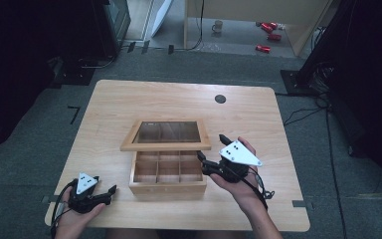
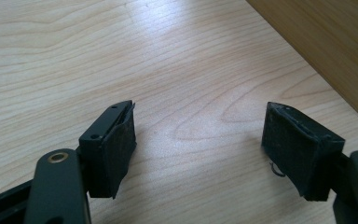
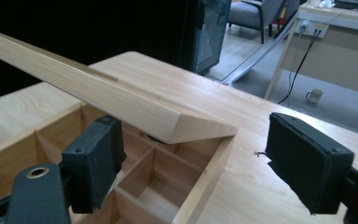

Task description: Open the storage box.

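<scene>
A wooden box (image 1: 168, 185) with several empty compartments sits at the table's centre. Its glass-paned lid (image 1: 166, 134) is raised part-way and tilts up toward the far side. My right gripper (image 1: 210, 147) is open at the box's right edge. In the right gripper view, my right gripper (image 3: 191, 135) has one jaw over the compartments (image 3: 144, 179) and the other over the table, with the lid's corner (image 3: 200, 128) just ahead and untouched. My left gripper (image 1: 105, 184) rests open near the front left edge. My left gripper (image 2: 200, 116) is above bare wood, with the box's side (image 2: 326, 46) at the upper right.
The table (image 1: 114, 107) has a black round grommet (image 1: 220, 98) at the back. Beyond it on the floor are a mug (image 1: 218, 26), red objects (image 1: 268, 30) and cables (image 1: 303, 114). A dark cabinet (image 1: 114, 20) stands at the back left.
</scene>
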Tool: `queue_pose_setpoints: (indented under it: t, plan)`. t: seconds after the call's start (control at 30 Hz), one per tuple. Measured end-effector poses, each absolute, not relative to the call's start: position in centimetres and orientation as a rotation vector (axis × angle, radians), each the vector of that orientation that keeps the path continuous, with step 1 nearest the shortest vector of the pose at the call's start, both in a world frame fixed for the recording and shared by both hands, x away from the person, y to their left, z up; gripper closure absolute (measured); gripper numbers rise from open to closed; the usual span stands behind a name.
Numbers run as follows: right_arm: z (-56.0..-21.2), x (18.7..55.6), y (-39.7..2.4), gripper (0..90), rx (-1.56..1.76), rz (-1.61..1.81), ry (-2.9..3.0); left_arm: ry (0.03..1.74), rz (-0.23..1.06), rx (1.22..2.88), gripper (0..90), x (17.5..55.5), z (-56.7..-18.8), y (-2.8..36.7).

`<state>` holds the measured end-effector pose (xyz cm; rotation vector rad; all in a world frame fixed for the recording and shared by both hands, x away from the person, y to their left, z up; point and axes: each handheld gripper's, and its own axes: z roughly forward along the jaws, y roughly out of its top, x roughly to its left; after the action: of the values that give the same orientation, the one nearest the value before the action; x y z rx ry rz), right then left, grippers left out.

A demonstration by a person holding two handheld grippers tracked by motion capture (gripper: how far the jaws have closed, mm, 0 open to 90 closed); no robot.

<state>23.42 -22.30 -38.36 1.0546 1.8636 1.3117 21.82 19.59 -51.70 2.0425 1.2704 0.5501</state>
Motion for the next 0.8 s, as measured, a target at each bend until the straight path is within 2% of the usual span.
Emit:
queue_pose_setpoints:
  t: [0.43,0.57,0.63,0.8]
  plan:
    - [-35.5,27.8,-22.2,19.9,1.069,1.385,1.817,1.285,0.541,2.025,26.1,22.0,-51.7,19.8]
    - [-35.4,29.5,-22.4,24.0,1.082,1.383,1.818,1.287,0.529,2.014,26.1,22.1,-51.7,19.9]
    - [-35.4,30.6,-22.6,30.5,1.1,1.443,1.827,1.288,0.528,2.01,26.1,22.1,-51.7,19.9]
    - [-35.2,31.7,-22.8,39.0,1.088,1.502,1.836,1.288,0.527,2.008,26.2,22.1,-51.7,19.9]
